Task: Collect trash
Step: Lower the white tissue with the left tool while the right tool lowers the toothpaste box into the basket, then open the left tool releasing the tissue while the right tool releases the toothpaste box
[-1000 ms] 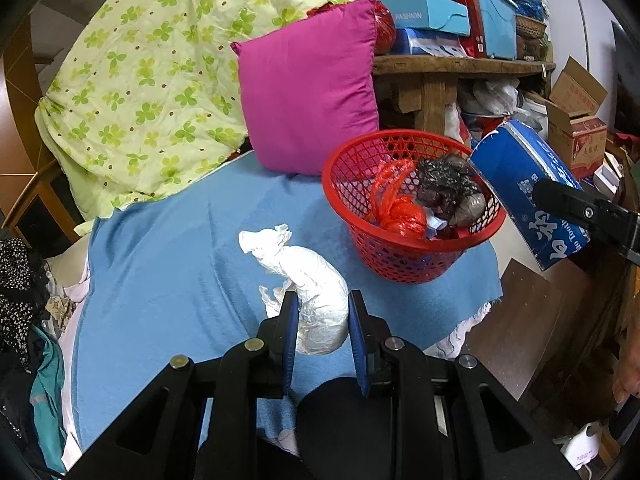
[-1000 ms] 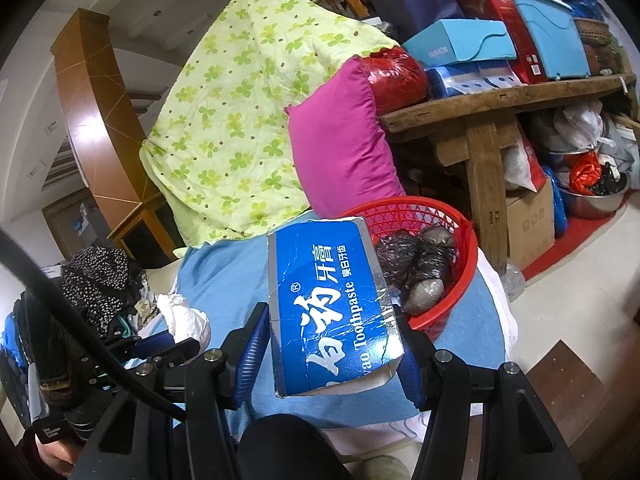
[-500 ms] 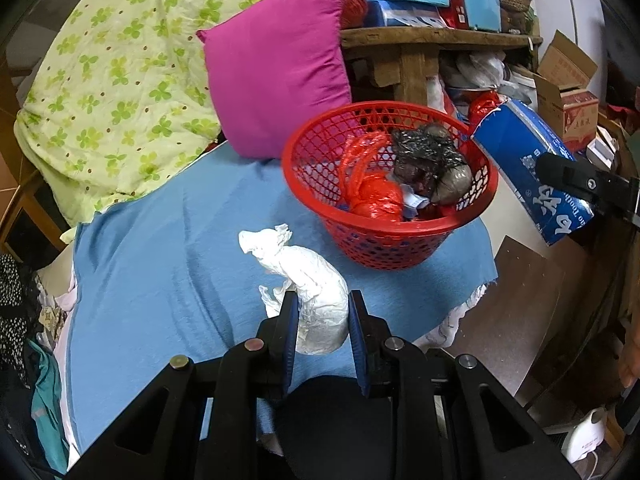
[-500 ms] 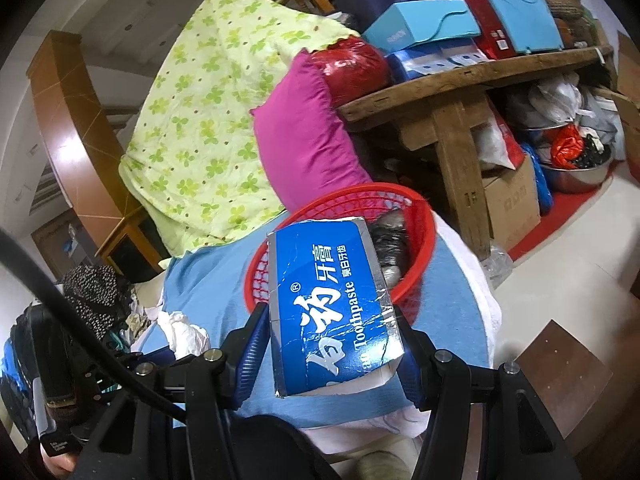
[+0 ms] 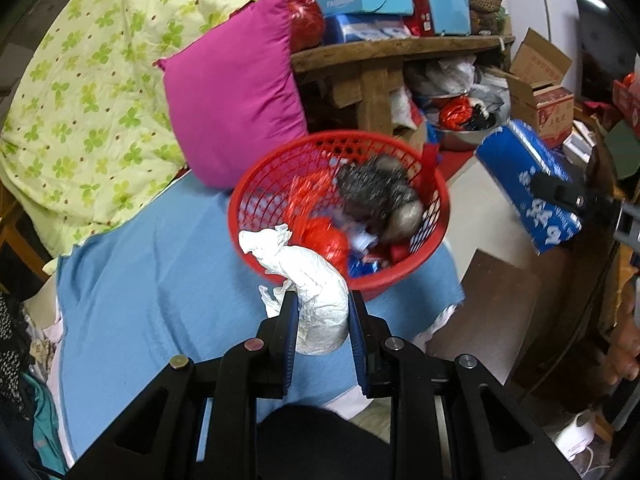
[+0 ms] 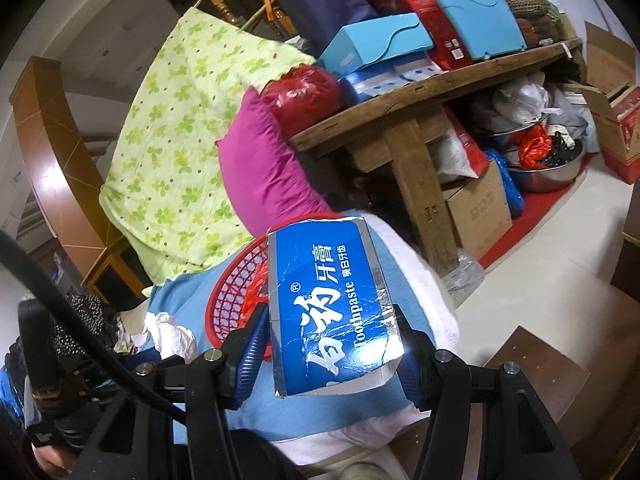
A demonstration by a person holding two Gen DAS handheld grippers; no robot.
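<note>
My left gripper [image 5: 322,312] is shut on a crumpled white tissue wad [image 5: 312,280], whose far end hangs over the near rim of the red mesh basket [image 5: 436,200]. The basket sits on a blue cloth [image 5: 152,288] and holds red plastic, dark bags and scraps. My right gripper [image 6: 330,344] is shut on a blue toothpaste box [image 6: 332,304], held up in front of the same basket [image 6: 232,292], which it partly hides. In the left wrist view that box [image 5: 528,188] floats to the right of the basket, off the cloth's edge.
A magenta pillow [image 5: 232,104] and a green flowered quilt [image 5: 88,92] lie behind the basket. A wooden bench [image 6: 416,92] stacked with boxes stands at the right, with bowls, bags and cartons below it. Clothes are heaped at the left [image 5: 16,344].
The left gripper carried the tissue wad forward, from over the open cloth to the basket's near rim. The right gripper brought the toothpaste box in front of the basket, now hiding most of it.
</note>
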